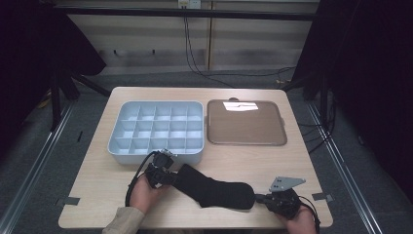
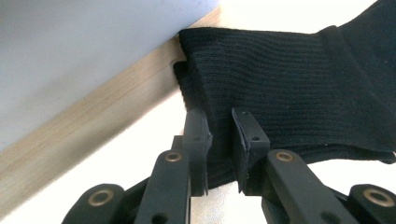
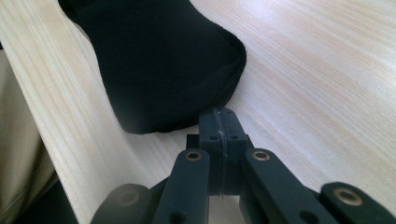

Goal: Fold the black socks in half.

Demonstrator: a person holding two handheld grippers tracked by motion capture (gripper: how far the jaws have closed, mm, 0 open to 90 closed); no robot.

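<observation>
Left gripper [image 2: 219, 123] pinches the ribbed cuff edge of the black sock [image 2: 299, 88], fabric caught between its two jaws. In the high view this gripper [image 1: 168, 171] sits at the sock's ten-o'clock end, just at six o'clock from the grey tray [image 1: 127, 152]. Right gripper [image 3: 219, 122] has its jaws pressed flat together with nothing between them, its tips just beside the rounded toe of the sock [image 3: 159, 60], which lies at eleven o'clock from them. Seen from above, the right gripper [image 1: 268, 199] is at the sock's [image 1: 214, 191] four-o'clock end. Between the two, the sock lies flat on the table [image 1: 97, 185], near its six-o'clock edge. A brown mat [image 1: 246, 124] lies at three o'clock from the tray.
</observation>
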